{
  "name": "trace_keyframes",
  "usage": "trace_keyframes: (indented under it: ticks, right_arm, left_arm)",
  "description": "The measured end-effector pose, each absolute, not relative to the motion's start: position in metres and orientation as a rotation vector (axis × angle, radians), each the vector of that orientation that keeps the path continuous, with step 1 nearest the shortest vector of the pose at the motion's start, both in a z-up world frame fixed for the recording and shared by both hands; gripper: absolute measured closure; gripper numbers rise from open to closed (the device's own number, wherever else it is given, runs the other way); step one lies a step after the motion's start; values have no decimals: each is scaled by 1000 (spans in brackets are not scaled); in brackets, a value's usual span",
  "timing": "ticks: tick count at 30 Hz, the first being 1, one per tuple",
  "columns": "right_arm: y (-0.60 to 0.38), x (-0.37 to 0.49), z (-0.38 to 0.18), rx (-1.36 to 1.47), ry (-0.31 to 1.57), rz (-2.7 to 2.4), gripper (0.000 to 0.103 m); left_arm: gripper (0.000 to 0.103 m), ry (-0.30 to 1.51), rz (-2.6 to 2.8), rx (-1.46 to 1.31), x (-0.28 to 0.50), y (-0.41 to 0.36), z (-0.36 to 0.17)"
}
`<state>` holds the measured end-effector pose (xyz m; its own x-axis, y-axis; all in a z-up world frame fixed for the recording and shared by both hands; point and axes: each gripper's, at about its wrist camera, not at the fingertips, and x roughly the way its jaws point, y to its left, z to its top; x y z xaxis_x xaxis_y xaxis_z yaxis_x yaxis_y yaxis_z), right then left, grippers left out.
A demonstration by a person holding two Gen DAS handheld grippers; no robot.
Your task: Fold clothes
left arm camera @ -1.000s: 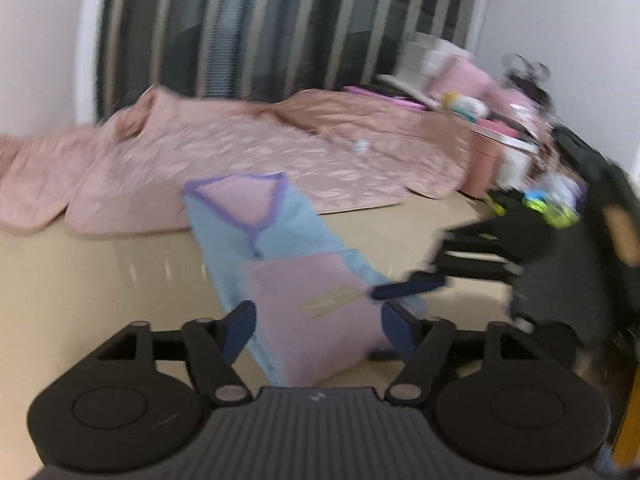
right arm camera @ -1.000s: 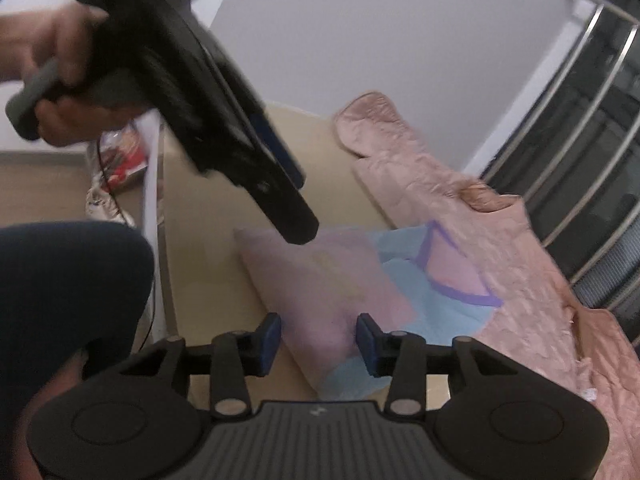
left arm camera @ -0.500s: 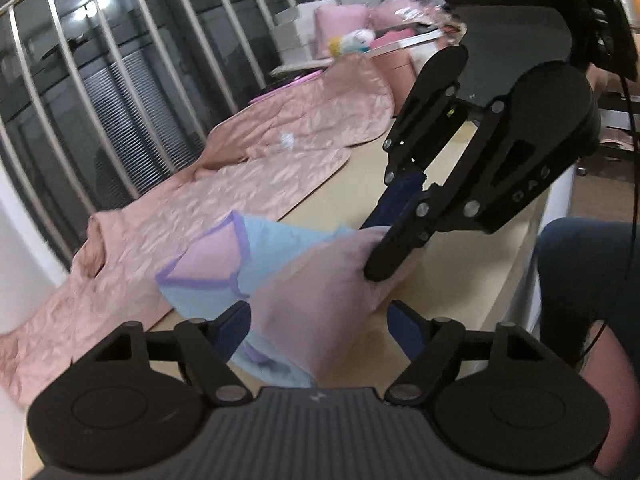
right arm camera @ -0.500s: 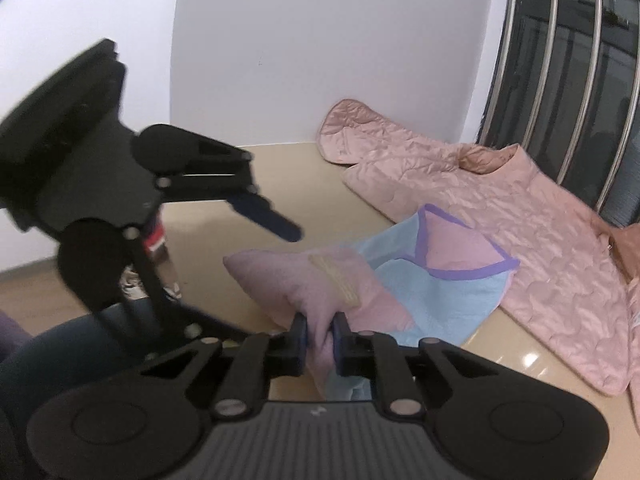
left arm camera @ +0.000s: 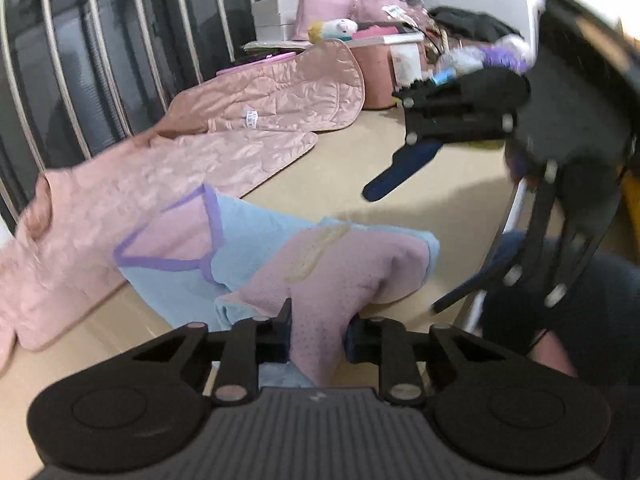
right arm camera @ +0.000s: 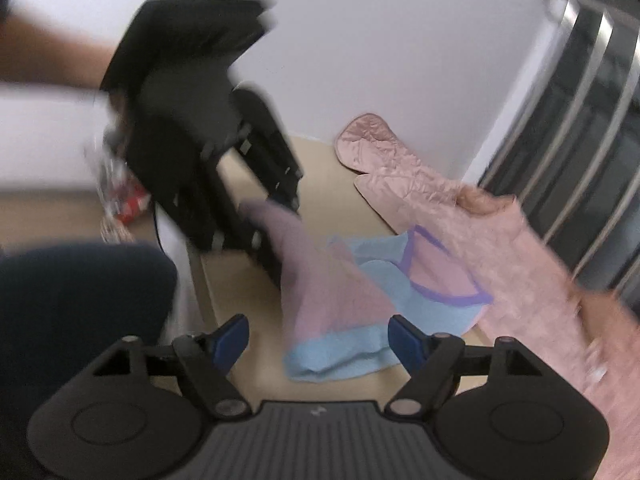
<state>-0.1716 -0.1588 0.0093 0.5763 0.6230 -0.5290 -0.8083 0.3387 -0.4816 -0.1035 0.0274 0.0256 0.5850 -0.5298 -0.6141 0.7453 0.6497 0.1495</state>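
Your left gripper [left arm camera: 318,334] has just been closing, and its jaws are now clamped on a bunched pink fold of the small pink-and-blue garment [left arm camera: 256,256]. The garment lies on the tan counter [left arm camera: 352,176], at the centre of the left wrist view, with a quilted pink jacket [left arm camera: 168,168] spread behind it from 9 to 1 o'clock. Your right gripper [right arm camera: 318,340] has just been opening; its jaws stand apart, nothing pressed between them, the garment's blue hem just ahead at 12 o'clock. The cloth looks light, soft and limp, so expect it to sag. Take hold at hems or corners.
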Motion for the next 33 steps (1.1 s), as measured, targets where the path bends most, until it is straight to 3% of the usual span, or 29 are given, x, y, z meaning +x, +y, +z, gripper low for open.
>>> trace_keyframes:
  ticks: [7,11,13,14,15,17,18,28,33]
  right_arm:
    - [-145,-160,-9,-923,108,908,27]
    - [-140,-157,-13,-952,28,940,35]
    - [-139,-154,-11,-944,79,1005,72]
    - [-139,-147,-7,-905,141,1039,93]
    - [-138,-140,-2,-856,203,1069,90]
    - [-144,-129,6,-749,282,1096,90]
    - [-147,-125,10,-709,305,1101,91]
    - [-168,-98,23,-475,404,1112,91]
    - [-178,-108,26,-452,412,1131,91]
  left_arm:
    - [83,650,-832,277,-85,53,53]
    - [83,690,-881,251,-81,58,52]
    - [82,695,-894,255,-80,58,49]
    - [74,682,-878,268,-82,57,47]
    - [55,665,-860,282,-84,56,45]
    - [30,586,-806,326,-96,54,41]
    - [25,546,-788,350,-102,52,40]
    - [23,261,-707,758,-149,12,2]
    - [23,287,-713,652,-132,24,7]
